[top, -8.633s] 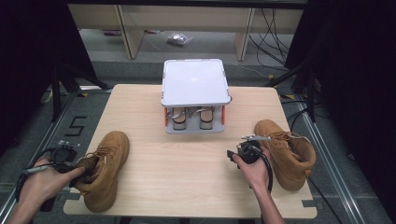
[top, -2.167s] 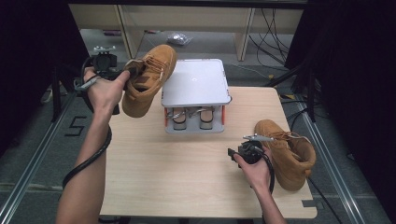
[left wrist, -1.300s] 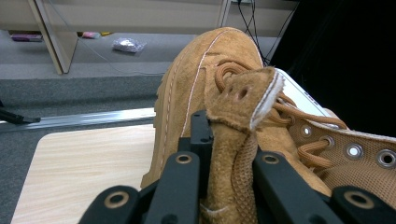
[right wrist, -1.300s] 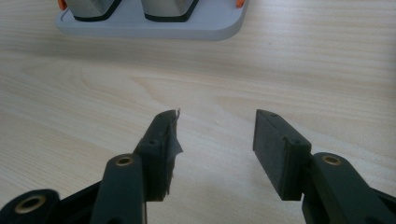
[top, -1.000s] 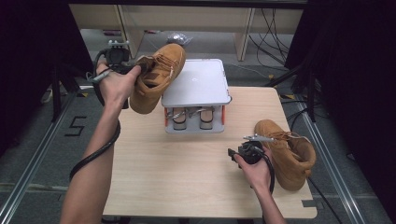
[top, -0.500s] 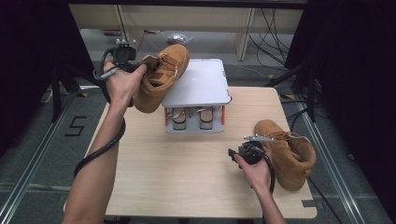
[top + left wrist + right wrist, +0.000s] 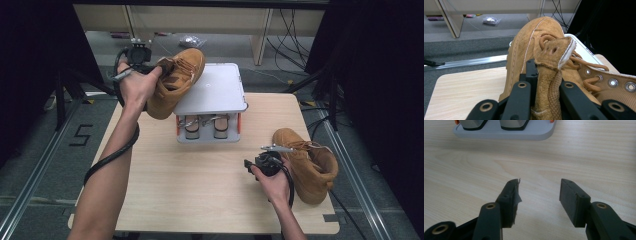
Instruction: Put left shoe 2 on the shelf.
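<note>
A tan suede boot (image 7: 176, 84) hangs in the air at the back left, its toe tilted down over the left edge of the white rack top (image 7: 215, 90). My left gripper (image 7: 161, 66) is shut on the boot's upper. In the left gripper view its black jaws clamp the boot's tongue (image 7: 550, 75), with the laces and eyelets to the right. A second tan boot (image 7: 307, 161) lies on the table at the right. Just left of it, my right gripper (image 7: 260, 159) rests low over the wood; its jaws (image 7: 540, 195) stand open with nothing between them.
The small two-level rack has a grey base (image 7: 504, 131) with orange posts and a pair of shoes (image 7: 205, 125) on its lower level. The wooden table (image 7: 200, 195) has bare room in front of the rack. Floor rails and cables run around it.
My left gripper has lifted the boot off the table's left side and carried it up and right, until it overlaps the rack top. The right gripper and the other boot have stayed put.
</note>
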Demonstrator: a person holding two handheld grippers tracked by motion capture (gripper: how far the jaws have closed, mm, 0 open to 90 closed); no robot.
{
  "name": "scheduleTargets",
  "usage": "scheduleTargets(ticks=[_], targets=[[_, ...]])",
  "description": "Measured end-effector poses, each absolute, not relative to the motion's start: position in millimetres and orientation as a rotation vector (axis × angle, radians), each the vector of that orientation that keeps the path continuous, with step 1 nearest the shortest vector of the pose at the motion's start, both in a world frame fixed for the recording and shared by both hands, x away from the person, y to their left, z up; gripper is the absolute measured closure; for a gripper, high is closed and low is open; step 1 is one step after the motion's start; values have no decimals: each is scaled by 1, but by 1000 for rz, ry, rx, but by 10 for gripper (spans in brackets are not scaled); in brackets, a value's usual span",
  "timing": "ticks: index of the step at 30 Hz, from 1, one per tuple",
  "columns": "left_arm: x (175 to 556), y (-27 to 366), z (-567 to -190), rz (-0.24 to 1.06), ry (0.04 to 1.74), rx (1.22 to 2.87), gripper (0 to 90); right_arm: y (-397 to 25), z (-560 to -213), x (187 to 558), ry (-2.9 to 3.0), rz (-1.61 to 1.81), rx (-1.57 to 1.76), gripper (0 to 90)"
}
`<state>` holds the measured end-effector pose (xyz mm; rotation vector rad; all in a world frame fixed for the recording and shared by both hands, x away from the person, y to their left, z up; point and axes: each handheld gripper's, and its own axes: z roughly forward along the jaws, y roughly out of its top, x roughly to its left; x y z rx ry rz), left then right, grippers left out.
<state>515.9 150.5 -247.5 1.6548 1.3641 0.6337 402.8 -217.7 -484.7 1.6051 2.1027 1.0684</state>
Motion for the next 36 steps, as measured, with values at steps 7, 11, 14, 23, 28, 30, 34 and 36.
scheduleTargets(ticks=[7, 11, 14, 23, 28, 30, 34, 36], targets=[[522, 145, -246, 600, 1361, 1664, 836, -216, -484, 401, 2095, 1077, 1647, 504], [525, 140, -245, 595, 1364, 1664, 836, -218, -485, 402, 2097, 1068, 1642, 504], [527, 137, -245, 594, 1362, 1669, 836, -218, -485, 402, 2080, 1100, 1651, 504], [538, 135, -243, 588, 1373, 1715, 829, -219, -486, 402, 2090, 1094, 1633, 504], [546, 138, -244, 595, 1396, 1749, 822, -220, -484, 402, 2086, 1069, 1645, 504], [550, 138, -243, 606, 1394, 1788, 817, -218, -485, 402, 2074, 1080, 1662, 504], [560, 138, -243, 603, 1414, 1833, 803, -218, -485, 402, 2084, 1102, 1653, 504], [562, 139, -242, 605, 1423, 1848, 799, -218, -485, 402, 2087, 1099, 1654, 504]])
